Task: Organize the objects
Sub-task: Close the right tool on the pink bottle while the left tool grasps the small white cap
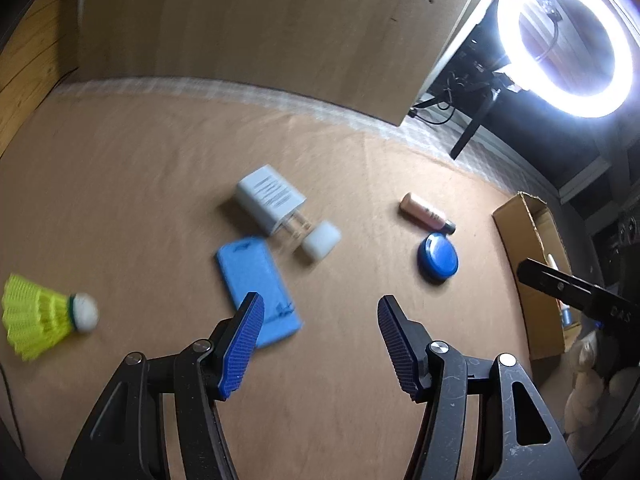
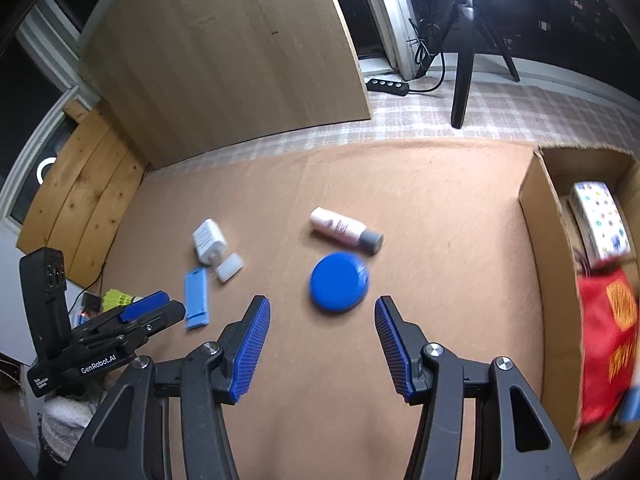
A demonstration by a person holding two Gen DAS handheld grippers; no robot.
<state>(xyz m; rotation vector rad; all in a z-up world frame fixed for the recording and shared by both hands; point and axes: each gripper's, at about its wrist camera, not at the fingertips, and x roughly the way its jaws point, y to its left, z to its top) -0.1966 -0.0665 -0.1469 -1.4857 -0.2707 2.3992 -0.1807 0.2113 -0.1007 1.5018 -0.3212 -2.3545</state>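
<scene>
Several objects lie on the brown table. A flat blue pad (image 1: 256,284) (image 2: 196,298) lies just ahead of my open, empty left gripper (image 1: 320,312). A white charger box with a loose white cap (image 1: 280,212) (image 2: 212,244) lies behind it. A yellow shuttlecock (image 1: 44,316) (image 2: 118,299) is at the far left. A blue round tin (image 2: 338,287) (image 1: 437,258) sits just ahead of my open, empty right gripper (image 2: 322,312). A pink bottle with a grey cap (image 2: 344,230) (image 1: 426,213) lies beyond it. The left gripper also shows in the right wrist view (image 2: 148,308).
An open cardboard box (image 2: 536,216) (image 1: 520,240) stands at the table's right edge, holding a red packet (image 2: 608,340) and a dotted white pack (image 2: 600,216). A wooden board (image 2: 224,48) leans at the back. A ring light (image 1: 564,40) on a tripod (image 2: 464,64) stands behind.
</scene>
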